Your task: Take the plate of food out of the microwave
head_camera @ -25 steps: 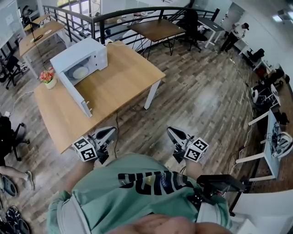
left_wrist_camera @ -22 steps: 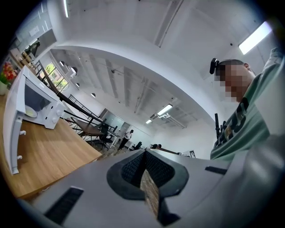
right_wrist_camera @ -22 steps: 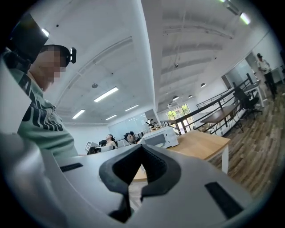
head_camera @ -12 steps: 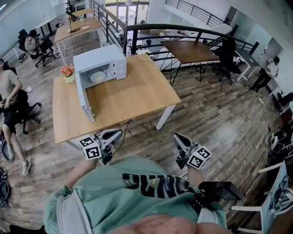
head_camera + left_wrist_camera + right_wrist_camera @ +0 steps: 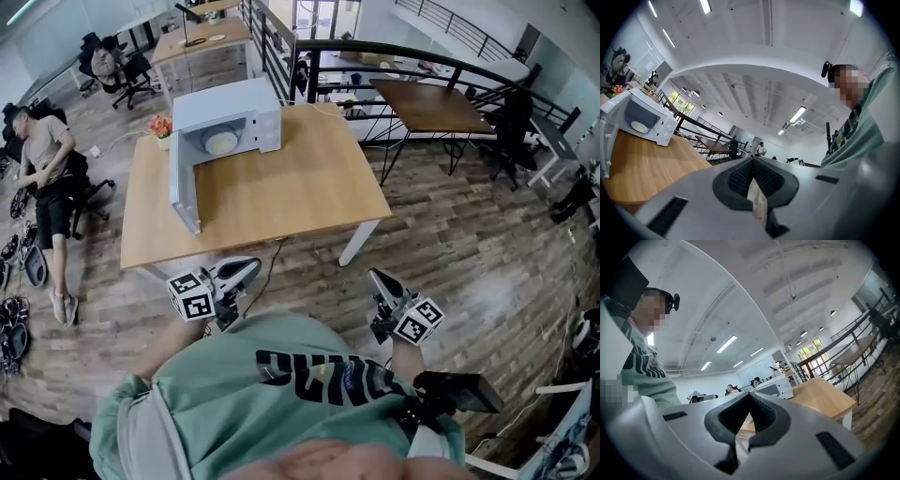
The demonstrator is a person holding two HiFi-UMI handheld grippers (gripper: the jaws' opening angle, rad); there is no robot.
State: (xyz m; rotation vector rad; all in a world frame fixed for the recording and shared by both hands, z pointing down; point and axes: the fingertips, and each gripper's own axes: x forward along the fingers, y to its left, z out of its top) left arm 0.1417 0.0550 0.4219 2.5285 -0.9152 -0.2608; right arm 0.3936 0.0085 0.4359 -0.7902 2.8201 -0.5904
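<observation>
A white microwave (image 5: 232, 120) stands at the far left of a wooden table (image 5: 272, 192), its door (image 5: 184, 181) swung wide open toward me. Inside lies a pale plate of food (image 5: 221, 142). The left gripper view also shows the microwave (image 5: 646, 119) and the plate (image 5: 638, 125) far off. Both grippers hang close to my body, short of the table's near edge and well away from the microwave. My left gripper (image 5: 253, 263) is shut with nothing in it, and my right gripper (image 5: 375, 276) is shut and empty too.
A small flower pot (image 5: 161, 128) sits beside the microwave. A cable (image 5: 270, 262) hangs off the table's front edge. A person (image 5: 45, 155) sits in a chair at the left. A black railing (image 5: 403, 64) and a darker table (image 5: 433, 105) lie beyond.
The view has swung so the table and microwave sit more central and nearer. Both grippers stay shut and low by my body.
</observation>
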